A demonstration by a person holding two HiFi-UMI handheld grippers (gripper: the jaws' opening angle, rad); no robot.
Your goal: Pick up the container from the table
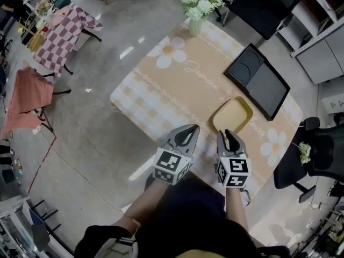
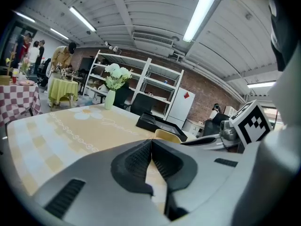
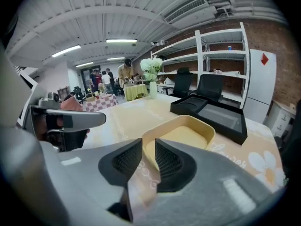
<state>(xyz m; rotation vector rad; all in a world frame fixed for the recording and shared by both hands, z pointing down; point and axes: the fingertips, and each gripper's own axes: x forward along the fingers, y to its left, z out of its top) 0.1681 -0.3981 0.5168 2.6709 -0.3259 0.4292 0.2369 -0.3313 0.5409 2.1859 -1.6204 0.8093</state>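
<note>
A shallow yellow container (image 1: 232, 114) lies on the flower-patterned tablecloth (image 1: 177, 85), near the table's front edge. My right gripper (image 1: 227, 134) hovers at the container's near rim. In the right gripper view the container (image 3: 188, 133) lies straight ahead, and the right gripper (image 3: 148, 149) is open by a narrow gap in which the near corner shows, with neither pad pressing on it. My left gripper (image 1: 191, 129) hangs beside it to the left, over bare cloth. The left gripper (image 2: 151, 142) is shut and empty, with the container (image 2: 168, 135) just past it to the right.
A black tray (image 1: 257, 79) lies just behind the container. A vase of white flowers (image 1: 196, 7) stands at the table's far end. Black chairs (image 1: 309, 155) stand at the right, and a checkered table (image 1: 64, 31) stands far left. People stand in the room's background.
</note>
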